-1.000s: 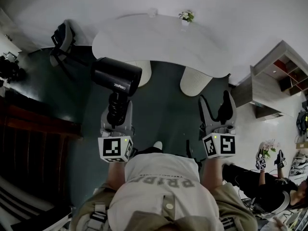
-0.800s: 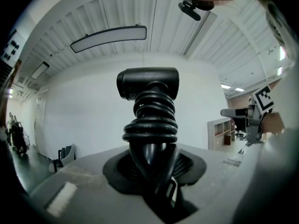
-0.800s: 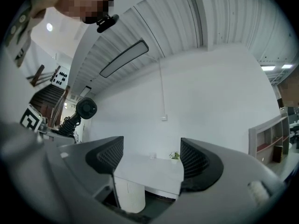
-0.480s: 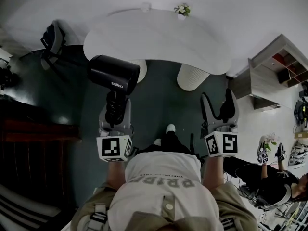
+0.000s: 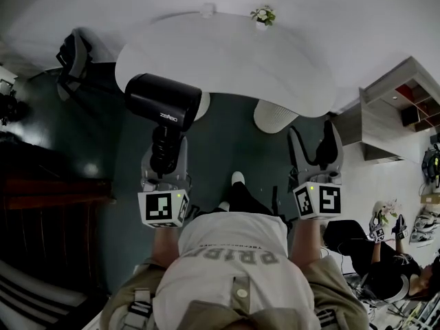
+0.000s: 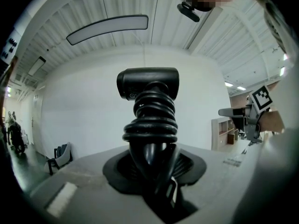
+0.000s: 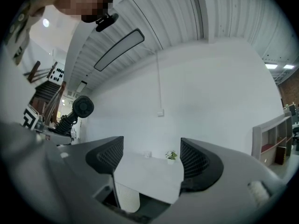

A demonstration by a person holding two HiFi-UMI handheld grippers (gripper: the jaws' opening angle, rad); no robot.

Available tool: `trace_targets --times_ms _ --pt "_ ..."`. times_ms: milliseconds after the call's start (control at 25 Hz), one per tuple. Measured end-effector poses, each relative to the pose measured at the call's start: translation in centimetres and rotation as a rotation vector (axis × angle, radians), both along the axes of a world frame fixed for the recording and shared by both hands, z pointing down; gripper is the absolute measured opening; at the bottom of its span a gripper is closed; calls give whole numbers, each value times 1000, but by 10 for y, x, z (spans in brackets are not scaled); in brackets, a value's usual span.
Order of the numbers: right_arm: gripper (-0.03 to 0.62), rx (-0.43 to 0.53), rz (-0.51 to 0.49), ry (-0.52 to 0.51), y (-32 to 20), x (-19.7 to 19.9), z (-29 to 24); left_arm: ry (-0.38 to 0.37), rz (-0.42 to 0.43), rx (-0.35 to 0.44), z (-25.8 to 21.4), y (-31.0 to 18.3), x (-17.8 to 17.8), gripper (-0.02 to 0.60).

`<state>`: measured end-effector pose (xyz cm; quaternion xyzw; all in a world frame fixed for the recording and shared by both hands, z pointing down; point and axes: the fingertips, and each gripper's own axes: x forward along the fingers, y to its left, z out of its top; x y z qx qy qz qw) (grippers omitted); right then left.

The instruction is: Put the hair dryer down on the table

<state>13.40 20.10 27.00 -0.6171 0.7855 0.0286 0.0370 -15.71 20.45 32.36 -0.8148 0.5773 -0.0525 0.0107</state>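
The left tongs (image 5: 165,153) are clamping the cord-wrapped handle of the black hair dryer (image 5: 162,103) and holding it upright in the air. In the head view its barrel is overlapping the near left edge of the white counter (image 5: 234,60). The right tongs (image 5: 313,137) are pointing ahead well apart from the dryer, their jaws standing wide with nothing between them. Farther out, the counter is resting on two ribbed white pedestals (image 5: 275,115). A small potted plant (image 5: 262,16) is sitting at its far edge.
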Motion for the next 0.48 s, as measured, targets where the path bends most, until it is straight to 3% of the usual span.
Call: trace_targets --times_ms 200,480 --pt "368 -23 -23 -4 -69 28 -10 13 -11 -21 -14 -63 31 146" --pt "368 -19 -38 -11 -115 51 -14 2 -22 -20 -20 -106 52 146"
